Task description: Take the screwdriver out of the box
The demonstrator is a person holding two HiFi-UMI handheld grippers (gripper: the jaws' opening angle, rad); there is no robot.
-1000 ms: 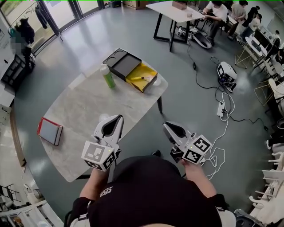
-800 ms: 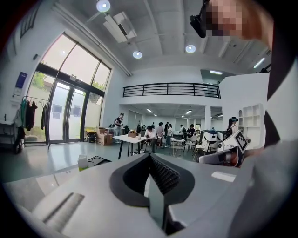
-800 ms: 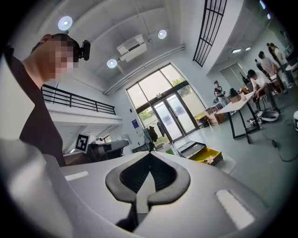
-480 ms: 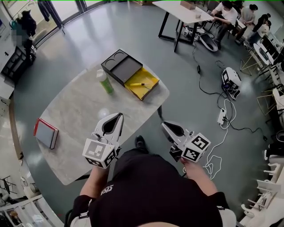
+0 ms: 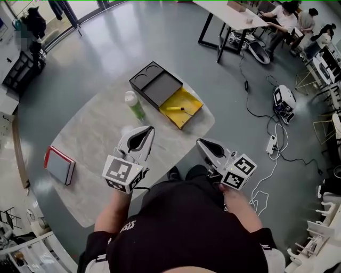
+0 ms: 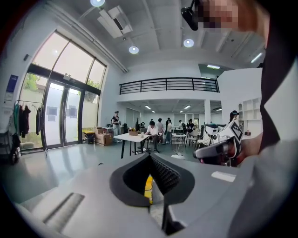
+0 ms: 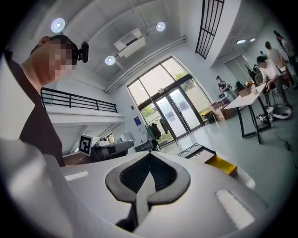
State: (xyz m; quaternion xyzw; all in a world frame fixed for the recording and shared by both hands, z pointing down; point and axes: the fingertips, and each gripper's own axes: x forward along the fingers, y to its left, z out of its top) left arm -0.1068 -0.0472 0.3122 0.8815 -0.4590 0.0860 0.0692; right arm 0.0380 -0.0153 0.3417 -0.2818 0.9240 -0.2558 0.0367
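An open yellow box (image 5: 184, 108) sits at the far end of the oval marble table (image 5: 90, 144). In it lies the screwdriver (image 5: 175, 109), with a yellow handle and a dark tip. My left gripper (image 5: 149, 129) hangs over the table's near side, shut and empty, well short of the box. Off the table's right edge, over the floor, my right gripper (image 5: 200, 142) is also shut and empty. In the left gripper view the shut jaws (image 6: 150, 156) show a strip of the yellow box (image 6: 148, 188) between them. The right gripper view has the box (image 7: 221, 165) ahead to the right.
A black tray-like lid (image 5: 157, 84) lies against the box's far side. A green bottle (image 5: 135, 105) stands left of the box. A red-edged grey case (image 5: 59, 165) rests at the table's left end. Cables (image 5: 269, 144) and devices lie on the floor at right; people sit at a far table (image 5: 234, 13).
The person has walked toward the table, so the box and the table now lie closer in the head view. Both grippers moved forward with the person and stayed shut.
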